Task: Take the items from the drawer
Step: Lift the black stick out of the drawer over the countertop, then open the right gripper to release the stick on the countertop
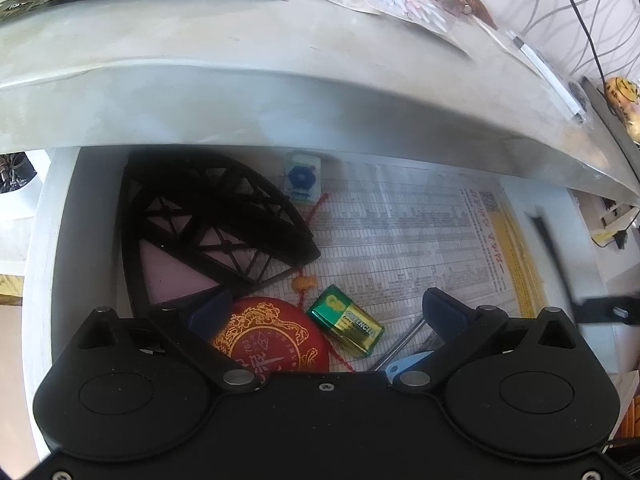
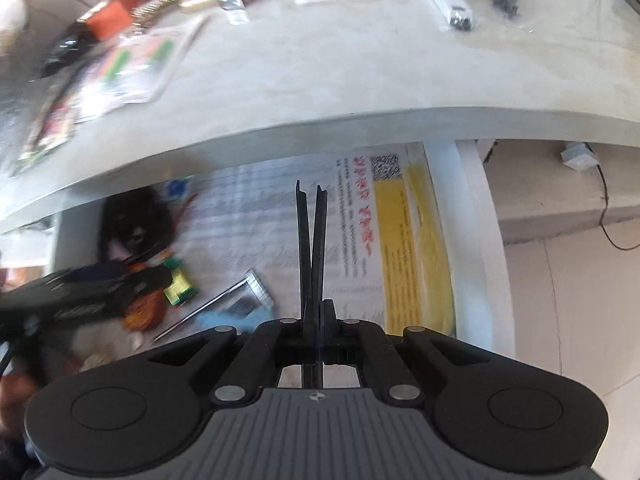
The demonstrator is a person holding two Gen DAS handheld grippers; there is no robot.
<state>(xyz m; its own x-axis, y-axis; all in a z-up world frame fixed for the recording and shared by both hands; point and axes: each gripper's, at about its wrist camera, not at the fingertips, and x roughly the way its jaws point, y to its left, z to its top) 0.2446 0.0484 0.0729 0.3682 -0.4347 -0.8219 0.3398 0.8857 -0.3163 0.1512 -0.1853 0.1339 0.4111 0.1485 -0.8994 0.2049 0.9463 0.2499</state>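
Left wrist view looks down between the left gripper, whose blue-padded fingers stand wide apart with nothing pressed between them. Nearest, partly under that gripper's body, lies the round red lacquer disc with gold dragon pattern; just right of it sits the green and gold rectangular battery, its long axis running from near right to far left, squarely inside the open jaws. A thin metal-shafted tool with a pale blue handle lies near the right finger. Farther and to the left rests the black fan-shaped lattice frame, and at the far edge, half under the pale tabletop, a small clear packet with a blue rosette.

All of these rest on the printed paper lining of the open white drawer.

Right wrist view shows the right gripper with its thin black fingers together, apparently on nothing (the picture is blurred), hanging over bare lining well right of the items. So the left hand is much nearer the battery and disc. Only this view shows the tool's toothed, comb-like far end and the floor beyond the drawer's right wall; only the left view shows the battery's lettering and the disc clearly.
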